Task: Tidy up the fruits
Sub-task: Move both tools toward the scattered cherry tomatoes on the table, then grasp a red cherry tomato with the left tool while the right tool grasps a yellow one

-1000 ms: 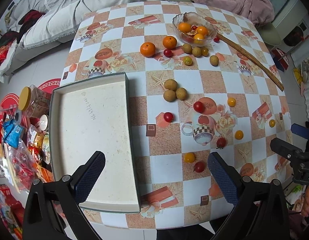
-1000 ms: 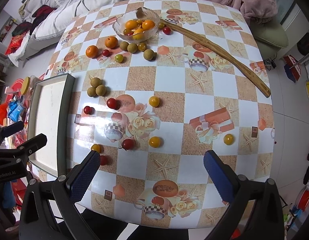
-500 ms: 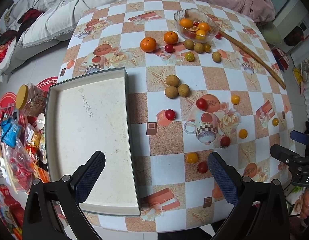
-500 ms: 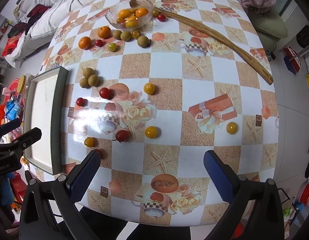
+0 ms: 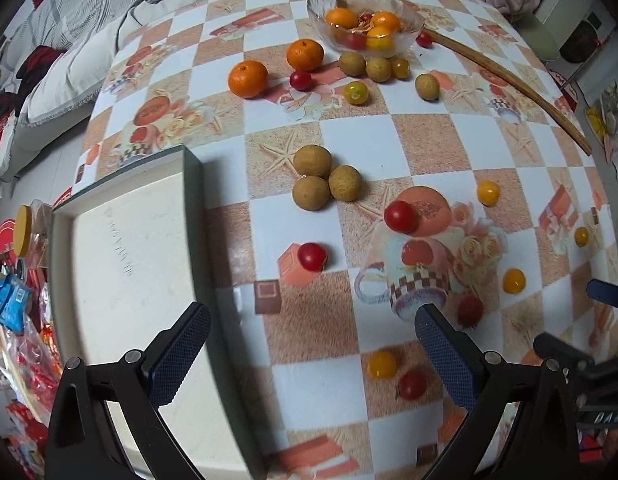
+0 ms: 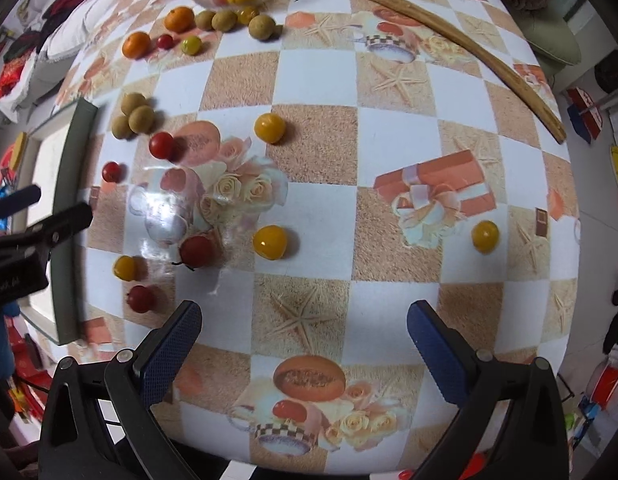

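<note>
On the left edge of the checkered worktop [image 5: 429,148] lies the shallow grey-rimmed tray [image 5: 193,208], its pale floor bare, and it serves as the landmark here. The left tongs [image 5: 309,344] hover over the tray's near right corner, spread wide and grasping nothing. Just right of the tray's far corner sit three brown longans [image 5: 325,178] touching one another; nearer, a red cherry tomato [image 5: 312,256] lies close beside the tray's right rim. Far beyond the tray, two mandarins [image 5: 248,79] rest in front of a glass bowl [image 5: 365,24] holding more orange fruit, with further longans along the bowl's near side. Further right of the tray, yellow tomatoes [image 6: 270,242] and red ones [image 6: 197,251] are scattered singly. The right tongs [image 6: 303,350] hang over the worktop's near side, well right of the tray, released and empty. A long wooden stick [image 6: 441,36] crosses the far right.
</note>
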Available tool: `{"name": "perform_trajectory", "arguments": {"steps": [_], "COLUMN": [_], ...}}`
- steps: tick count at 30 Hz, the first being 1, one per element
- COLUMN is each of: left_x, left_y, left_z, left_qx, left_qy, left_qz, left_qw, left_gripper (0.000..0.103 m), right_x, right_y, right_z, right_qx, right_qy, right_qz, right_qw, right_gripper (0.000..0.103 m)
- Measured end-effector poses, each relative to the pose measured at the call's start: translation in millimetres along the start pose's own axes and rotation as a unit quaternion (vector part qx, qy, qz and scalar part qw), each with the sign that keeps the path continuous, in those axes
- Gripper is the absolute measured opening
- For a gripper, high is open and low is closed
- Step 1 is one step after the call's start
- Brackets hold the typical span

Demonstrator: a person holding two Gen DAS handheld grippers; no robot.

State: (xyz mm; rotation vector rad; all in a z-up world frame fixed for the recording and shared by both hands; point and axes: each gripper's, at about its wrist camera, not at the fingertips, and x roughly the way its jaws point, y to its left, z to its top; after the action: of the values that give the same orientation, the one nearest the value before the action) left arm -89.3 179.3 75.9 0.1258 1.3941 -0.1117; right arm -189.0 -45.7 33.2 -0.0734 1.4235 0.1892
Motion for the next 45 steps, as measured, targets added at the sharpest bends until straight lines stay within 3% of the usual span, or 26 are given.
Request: {"name": "perform_trajectory", "arguments": {"steps": [3,6,15,16,18,20,22,23,25,34,45], "left_x": [13,27,49,51,52,53,52,51,49,27,-9], "left_y": [-1,-2,2,2,3,5,5,3,0,12,56], "left_z": [4,9,18,19,19,19,19,18,17,18,-1], "left_qx": [-0.005,-0.003,-0.012,-0.013,-0.018,-0.023,-0.025,-0.023,-0.017,-0.040,-0.081], "left_qy": [-0.002,0.004,0.000,0.001,0.001,0.001,0.000,-0.003,-0.005,-0.013,-0.039], "left_qz": [0.005,0.012,0.024,0.025,0.016,0.008,-0.014,-0.013,-0.020,-0.072,-0.069], "left_qw": [1.0000,0.9999,0.9996,0.9996,0.9997,0.9997,0.9996,0.9997,0.9996,0.9965,0.9936], "left_gripper": [0.102,0.090,0.090,0.084,0.079,0.073,0.054,0.048,0.020,0.020,0.020], "right_x": [12,21,35,36,35,34,31,32,34,15,-11], "right_y": [1,-1,12,14,21,23,23,28,31,16,52], "right_z": [2,6,18,19,19,19,20,22,25,33,55], "right_qx": [-0.011,-0.012,-0.043,-0.049,-0.060,-0.063,-0.061,-0.058,-0.052,-0.014,-0.051], "right_qy": [-0.001,-0.003,-0.016,-0.017,-0.022,-0.026,-0.027,-0.025,-0.023,-0.024,-0.041], "right_qz": [-0.011,-0.013,-0.010,-0.016,-0.027,-0.028,-0.011,-0.007,-0.002,0.040,0.063], "right_qw": [1.000,1.000,0.999,0.999,0.998,0.997,0.998,0.998,0.998,0.999,0.996], "right_gripper": [0.101,0.093,0.072,0.071,0.063,0.042,0.023,0.023,0.023,0.023,0.023]}}
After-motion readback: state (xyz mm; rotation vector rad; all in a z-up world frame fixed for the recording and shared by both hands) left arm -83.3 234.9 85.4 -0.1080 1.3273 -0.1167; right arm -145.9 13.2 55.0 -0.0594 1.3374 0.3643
